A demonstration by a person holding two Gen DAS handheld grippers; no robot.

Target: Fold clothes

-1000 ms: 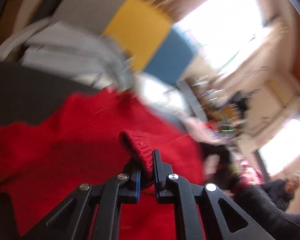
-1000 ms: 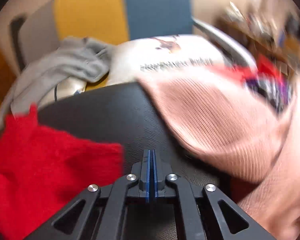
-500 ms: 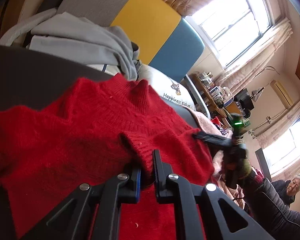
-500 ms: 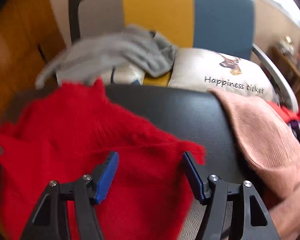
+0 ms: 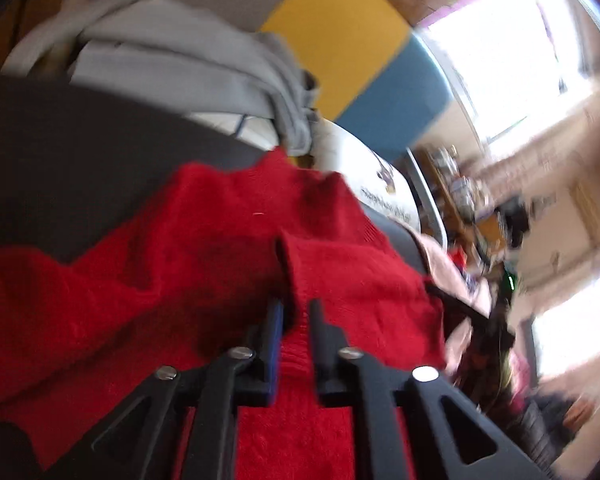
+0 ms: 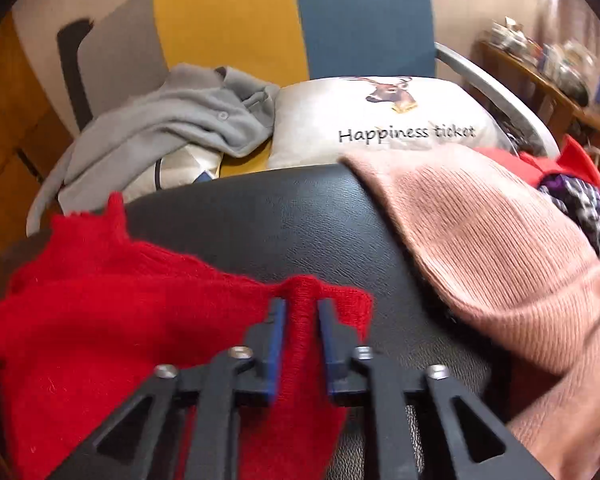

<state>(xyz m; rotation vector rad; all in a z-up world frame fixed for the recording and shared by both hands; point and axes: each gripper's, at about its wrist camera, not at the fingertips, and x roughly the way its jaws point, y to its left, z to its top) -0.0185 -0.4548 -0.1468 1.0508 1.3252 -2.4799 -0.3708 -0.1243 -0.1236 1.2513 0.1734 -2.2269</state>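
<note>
A red knit sweater (image 5: 148, 280) lies spread on a black padded surface (image 5: 72, 148). My left gripper (image 5: 296, 312) is shut on a ribbed edge of the sweater, which stands up between the fingers. In the right wrist view the same sweater (image 6: 100, 304) covers the left half of the black surface (image 6: 284, 224). My right gripper (image 6: 300, 312) is shut on a bunched fold at the sweater's right edge.
A pink knit garment (image 6: 480, 232) lies on the right of the black surface. Behind it are a grey garment (image 6: 172, 128), a white deer-print pillow (image 6: 380, 120) and a yellow and blue chair back (image 6: 292, 20). A cluttered shelf (image 6: 548, 60) stands far right.
My right gripper, wide open over the sweater half a second ago, has closed on the sweater's right edge. My left gripper keeps its hold and has shifted; its view is now blurred.
</note>
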